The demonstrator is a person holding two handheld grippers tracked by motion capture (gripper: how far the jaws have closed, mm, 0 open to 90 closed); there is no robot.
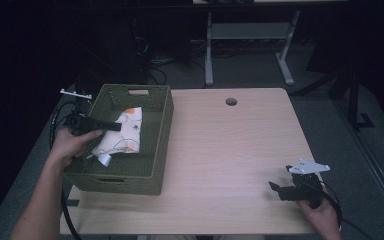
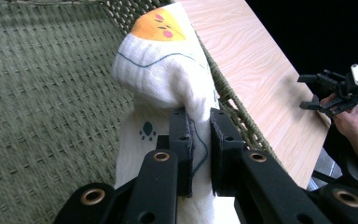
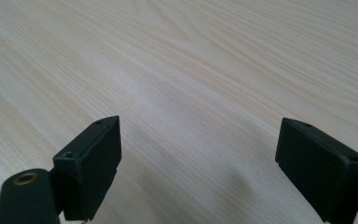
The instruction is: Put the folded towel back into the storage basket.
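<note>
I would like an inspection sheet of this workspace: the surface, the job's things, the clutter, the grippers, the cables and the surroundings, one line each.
Surface: light wooden table, with a round hole near its far edge.
Job's things: white printed cloth in the green woven basket, which stands on the table's left part.
Clutter: nothing seen.
Grippers: left gripper over the basket, jaws shut on a fold of the cloth; right gripper low over bare wood near the front right corner, jaws wide open, holding nothing.
Cables: a black cable hangs down from the left gripper beside the table.
Surroundings: dark room, grey floor, legs of another table behind.
</note>
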